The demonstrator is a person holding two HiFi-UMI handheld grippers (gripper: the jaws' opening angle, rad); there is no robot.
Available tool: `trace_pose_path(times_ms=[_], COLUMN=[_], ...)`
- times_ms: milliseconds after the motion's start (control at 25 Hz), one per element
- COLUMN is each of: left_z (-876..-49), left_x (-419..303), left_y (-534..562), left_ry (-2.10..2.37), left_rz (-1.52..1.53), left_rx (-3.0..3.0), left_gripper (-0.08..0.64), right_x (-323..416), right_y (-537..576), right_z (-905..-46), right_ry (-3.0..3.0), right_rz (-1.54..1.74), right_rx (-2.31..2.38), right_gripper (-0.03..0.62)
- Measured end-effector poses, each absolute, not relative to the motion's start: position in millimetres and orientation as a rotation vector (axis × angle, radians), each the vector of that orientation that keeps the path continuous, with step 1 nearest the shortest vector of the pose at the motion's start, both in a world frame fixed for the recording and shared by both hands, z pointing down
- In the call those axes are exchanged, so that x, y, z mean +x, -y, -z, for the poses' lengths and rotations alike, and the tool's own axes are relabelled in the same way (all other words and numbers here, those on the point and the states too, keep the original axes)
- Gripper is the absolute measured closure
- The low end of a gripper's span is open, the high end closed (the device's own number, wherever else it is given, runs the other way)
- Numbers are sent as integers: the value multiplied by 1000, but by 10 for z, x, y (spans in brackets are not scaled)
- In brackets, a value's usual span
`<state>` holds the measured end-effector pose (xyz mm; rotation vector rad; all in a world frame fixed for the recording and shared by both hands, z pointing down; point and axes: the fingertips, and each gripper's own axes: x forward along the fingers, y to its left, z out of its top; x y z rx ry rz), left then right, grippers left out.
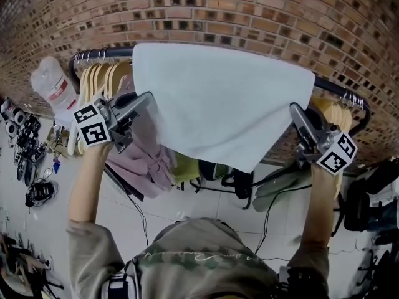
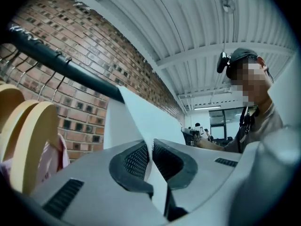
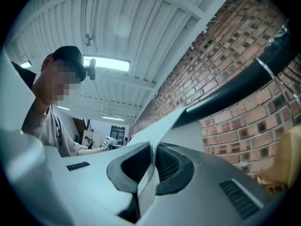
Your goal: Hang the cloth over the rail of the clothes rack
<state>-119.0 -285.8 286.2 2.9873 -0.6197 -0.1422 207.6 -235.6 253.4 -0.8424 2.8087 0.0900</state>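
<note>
Holding pale cloth (image 1: pixel 218 104) spread at black rail (image 1: pixel 100 55), head view: left gripper (image 1: pixel 146 101) & right gripper (image 1: pixel 298 114) at its side edges; over the bar yet, can't tell. Left gripper view: jaws clamped on cloth edge; wooden hangers (image 2: pixel 28 140) near, snag risk. Right gripper view: same pinch; uneven letting-go could slide it off.

The cloth (image 1: pixel 218 104) stretches between my left gripper (image 1: pixel 146 101) and right gripper (image 1: pixel 298 114), before the rail (image 1: pixel 100 55); hangers (image 1: pixel 100 80) on it leftward, brick wall (image 1: pixel 249 11) behind.
</note>
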Motion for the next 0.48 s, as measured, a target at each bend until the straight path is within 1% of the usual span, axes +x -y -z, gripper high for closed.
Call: trace_pose_path(times_ms=[280,480], left_z=[-3006,-3025], left_x=[-1328,-1256], left_y=[3042,2937], left_ry=[723,617], left_rz=[195,220], left_rx=[2868,2861], left_gripper=[541,541], right_x=[2169,2215], right_y=[2493,2529], right_z=[-2646,-2656], right_ry=[-2826,-2781], right_rz=[-83,-59], right_rx=[-945,-947], right_gripper=[574,572])
